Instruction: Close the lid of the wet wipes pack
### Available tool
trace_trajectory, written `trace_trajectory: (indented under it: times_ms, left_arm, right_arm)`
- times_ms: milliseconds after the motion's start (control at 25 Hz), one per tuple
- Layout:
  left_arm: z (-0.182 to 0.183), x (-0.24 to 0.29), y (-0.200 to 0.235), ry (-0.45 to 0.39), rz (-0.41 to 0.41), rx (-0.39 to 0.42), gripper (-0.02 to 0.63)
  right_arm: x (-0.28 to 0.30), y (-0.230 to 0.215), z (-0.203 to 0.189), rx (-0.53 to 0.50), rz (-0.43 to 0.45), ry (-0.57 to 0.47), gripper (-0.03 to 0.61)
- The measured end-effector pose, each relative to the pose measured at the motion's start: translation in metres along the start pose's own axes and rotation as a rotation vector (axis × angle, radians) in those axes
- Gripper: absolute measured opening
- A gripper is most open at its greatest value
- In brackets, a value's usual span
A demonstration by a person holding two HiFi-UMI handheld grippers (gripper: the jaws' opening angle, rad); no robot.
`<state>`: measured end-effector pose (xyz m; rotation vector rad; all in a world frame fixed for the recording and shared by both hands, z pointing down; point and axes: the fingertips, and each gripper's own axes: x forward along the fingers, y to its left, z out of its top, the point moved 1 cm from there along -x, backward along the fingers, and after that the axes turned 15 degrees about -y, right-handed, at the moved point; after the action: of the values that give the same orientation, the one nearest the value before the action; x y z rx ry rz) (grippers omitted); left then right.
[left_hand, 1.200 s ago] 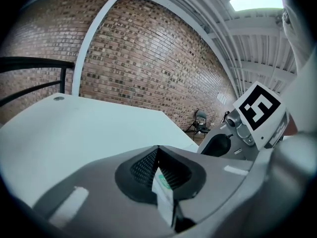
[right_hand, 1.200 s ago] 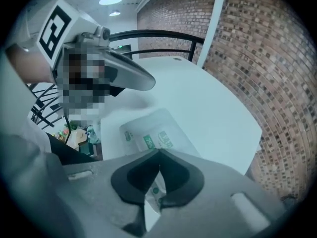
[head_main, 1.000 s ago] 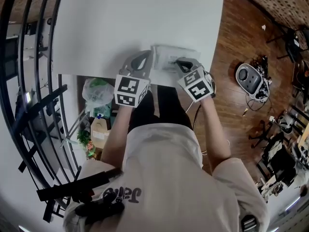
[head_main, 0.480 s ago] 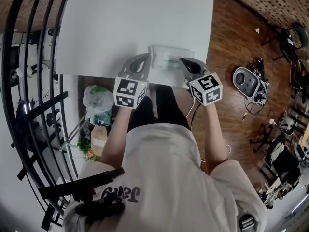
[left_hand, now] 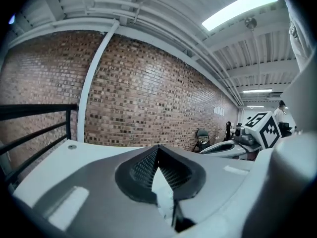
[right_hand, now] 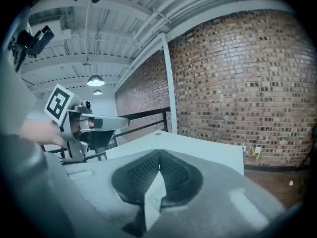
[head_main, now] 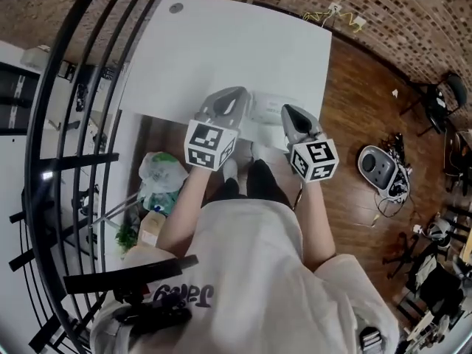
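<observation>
Only the head view shows the pale, flat, rectangular wet wipes pack (head_main: 271,109). It lies at the near edge of the smooth white desk (head_main: 221,50), between my two tools, and it is too small there to tell how its lid sits. Neither tool's own view shows the pack; both look out level over the desk top.

In its own view my grey plastic left tool (left_hand: 158,148) has its black, mesh-textured pads (left_hand: 141,170) meeting at the tips, with nothing gripped between them. A thin white wedge shows in the gap behind the tips. My right tool (right_hand: 159,155) looks the same: ribbed black pads closed at the point, and no object in them. Each view also catches the other tool off to the side, with its black-and-white marker cube (left_hand: 267,128).

The left tool's view faces a rough red brick wall (left_hand: 148,93) under a white ribbed ceiling with a bright strip light (left_hand: 237,6). A dark chair (left_hand: 202,138) stands by the wall. From the head view, a black metal railing (head_main: 81,124) runs along the desk's left side. Brown wooden floor (head_main: 354,109) lies to its right, with a round grey device (head_main: 377,167) sitting on it.
</observation>
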<state>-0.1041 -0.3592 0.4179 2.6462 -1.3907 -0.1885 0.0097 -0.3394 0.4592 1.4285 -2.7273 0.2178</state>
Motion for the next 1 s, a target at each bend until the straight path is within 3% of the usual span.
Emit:
trace_trajectory:
  times_ms: [240, 560, 680, 880, 1000]
  left_arm:
    - [0.029, -0.026, -0.027, -0.078, 0.006, 0.041, 0.015]
    - [0.025, -0.054, -0.120, -0.094, -0.011, 0.089, 0.015]
    - [0.009, -0.076, -0.165, -0.067, 0.033, 0.083, 0.015]
    - [-0.034, -0.121, -0.252, -0.028, 0.071, 0.064, 0.015]
    - [-0.030, -0.143, -0.279, -0.038, 0.086, 0.085, 0.015]
  right_arm:
    - [-0.038, 0.027, 0.040, -0.044, 0.015, -0.128, -0.014]
    - [-0.111, 0.035, 0.054, -0.059, 0.036, -0.229, -0.014]
    - [-0.165, 0.043, 0.044, -0.044, 0.072, -0.219, -0.014]
    - [-0.253, 0.039, -0.008, 0.013, 0.054, -0.150, -0.014]
    - [-0.273, 0.051, -0.005, 0.001, 0.095, -0.157, -0.014]
